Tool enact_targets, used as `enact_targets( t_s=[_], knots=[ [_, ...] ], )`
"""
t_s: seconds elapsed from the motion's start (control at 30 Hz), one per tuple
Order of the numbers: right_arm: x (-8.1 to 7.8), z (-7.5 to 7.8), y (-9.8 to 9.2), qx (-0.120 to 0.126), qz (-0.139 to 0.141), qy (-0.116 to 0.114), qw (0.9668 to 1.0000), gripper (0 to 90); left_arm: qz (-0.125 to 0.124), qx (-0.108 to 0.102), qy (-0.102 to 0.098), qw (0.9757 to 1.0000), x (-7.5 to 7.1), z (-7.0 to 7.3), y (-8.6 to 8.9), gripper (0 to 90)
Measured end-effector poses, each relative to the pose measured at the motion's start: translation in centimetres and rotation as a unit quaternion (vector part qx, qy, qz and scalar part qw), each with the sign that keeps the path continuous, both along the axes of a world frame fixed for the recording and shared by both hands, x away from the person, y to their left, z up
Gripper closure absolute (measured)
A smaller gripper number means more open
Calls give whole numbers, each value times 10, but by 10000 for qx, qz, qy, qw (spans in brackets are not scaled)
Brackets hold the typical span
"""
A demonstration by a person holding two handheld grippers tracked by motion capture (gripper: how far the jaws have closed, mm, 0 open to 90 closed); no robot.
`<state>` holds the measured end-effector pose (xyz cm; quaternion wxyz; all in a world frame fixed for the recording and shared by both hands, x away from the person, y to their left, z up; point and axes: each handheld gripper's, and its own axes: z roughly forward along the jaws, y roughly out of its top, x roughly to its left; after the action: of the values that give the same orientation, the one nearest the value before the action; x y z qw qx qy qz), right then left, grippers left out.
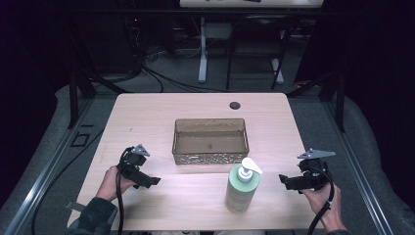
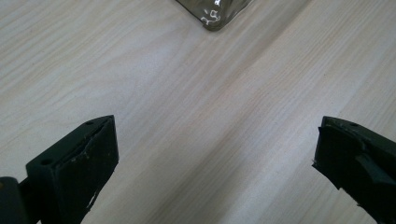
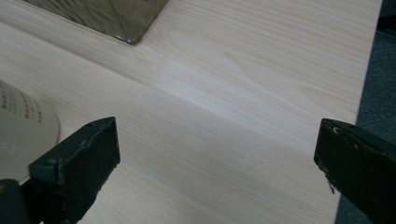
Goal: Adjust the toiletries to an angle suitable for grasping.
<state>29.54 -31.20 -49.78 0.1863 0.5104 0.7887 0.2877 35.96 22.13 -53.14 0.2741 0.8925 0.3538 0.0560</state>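
Note:
A pale green pump bottle (image 1: 241, 187) with a white pump head stands upright on the wooden table (image 1: 161, 110), near the front edge. Behind it lies a clear brownish rectangular tray (image 1: 210, 142), with nothing in it. My left gripper (image 1: 152, 181) rests low at the front left, jaws wide open over bare wood; a corner of the tray (image 2: 215, 14) shows at the top of the left gripper view. At the front right, my right gripper (image 1: 285, 181) is open too, pointing towards the bottle, whose base (image 3: 23, 126) sits left of its jaws, with the tray's corner (image 3: 116, 18) beyond.
A small dark round disc (image 1: 235, 105) sits in the table near its far edge. The table's right edge (image 3: 359, 102) runs close to my right gripper, with grey floor beyond. Dark stands, cables and a desk frame fill the background.

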Motion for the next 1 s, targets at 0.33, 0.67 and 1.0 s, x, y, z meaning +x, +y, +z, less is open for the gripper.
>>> enact_targets(
  t_s=[0.33, 0.67, 1.0],
  knots=[
    [-14, 5, 23, -60, 423, -170, 9989, 2, 19, 49, 17, 10000, 1, -1, 1, 0],
    [-32, 13, 38, 37, 790, -374, 9962, 0, 21, 80, 33, 10000, 2, -2, 0, 0],
    [-46, 19, 54, 89, 1077, -530, 9927, 0, 18, 84, 40, 10000, 2, -2, -1, 0]
  ],
)
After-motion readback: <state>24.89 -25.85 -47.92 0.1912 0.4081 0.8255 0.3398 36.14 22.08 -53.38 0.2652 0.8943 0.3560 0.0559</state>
